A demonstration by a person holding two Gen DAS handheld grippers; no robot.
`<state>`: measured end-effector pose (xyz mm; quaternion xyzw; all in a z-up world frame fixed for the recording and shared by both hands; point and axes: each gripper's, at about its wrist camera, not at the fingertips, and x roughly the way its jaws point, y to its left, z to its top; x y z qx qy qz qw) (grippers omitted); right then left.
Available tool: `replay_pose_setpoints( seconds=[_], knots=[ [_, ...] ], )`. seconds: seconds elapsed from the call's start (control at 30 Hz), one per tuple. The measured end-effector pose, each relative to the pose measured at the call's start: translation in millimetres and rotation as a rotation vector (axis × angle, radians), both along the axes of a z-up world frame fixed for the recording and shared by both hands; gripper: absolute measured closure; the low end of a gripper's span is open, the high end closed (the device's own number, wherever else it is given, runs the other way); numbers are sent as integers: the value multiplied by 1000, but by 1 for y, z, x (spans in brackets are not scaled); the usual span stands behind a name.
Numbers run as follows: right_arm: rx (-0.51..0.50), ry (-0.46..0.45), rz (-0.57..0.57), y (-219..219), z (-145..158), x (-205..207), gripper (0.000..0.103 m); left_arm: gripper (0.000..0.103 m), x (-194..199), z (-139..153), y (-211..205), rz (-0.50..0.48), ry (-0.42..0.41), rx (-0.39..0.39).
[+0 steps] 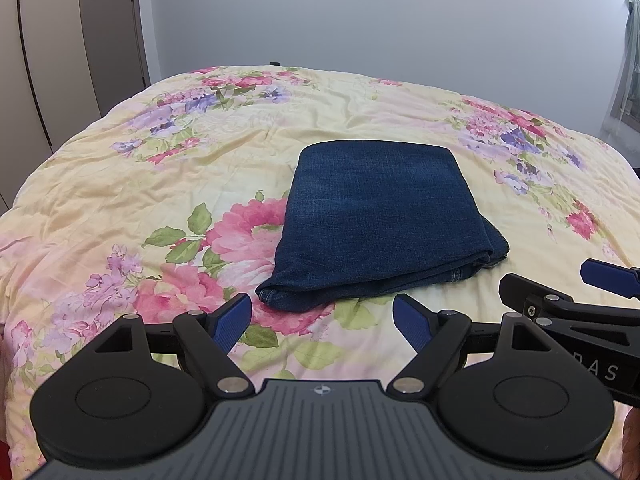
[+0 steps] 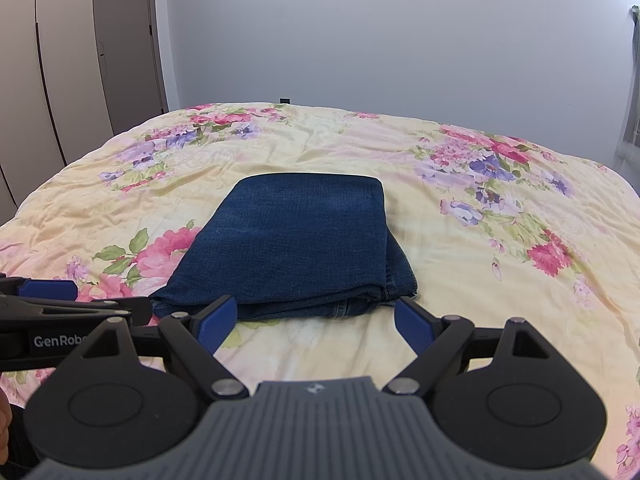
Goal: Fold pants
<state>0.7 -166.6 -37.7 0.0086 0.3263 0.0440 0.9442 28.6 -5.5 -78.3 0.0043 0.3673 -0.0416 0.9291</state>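
1. Bedspread point(image 1: 120, 184), cream with pink and purple flowers, covers the whole bed below a plain pale wall point(image 1: 360, 12); wardrobe doors point(image 2: 72, 60) stand at the far left.
2. Pants point(image 1: 380, 220), dark blue denim, lie folded into a compact stack near the middle of the bedspread, just ahead of both grippers.
3. Left gripper point(image 1: 322, 326) hovers with jaws spread wide, empty; the right wrist view shows "GenRobo" printed on its side.
4. Right gripper point(image 2: 316, 324) is likewise wide apart, holding nothing; the left wrist view shows only the letters "DAS" on it.
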Motion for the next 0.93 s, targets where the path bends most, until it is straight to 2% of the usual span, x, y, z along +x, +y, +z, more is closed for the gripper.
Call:
replay_pose_setpoints(
  seconds=[0.93],
  knots=[
    [-1, 6, -1, -1, -1, 0, 21, 9, 5, -3, 4, -4, 3, 4]
  ],
)
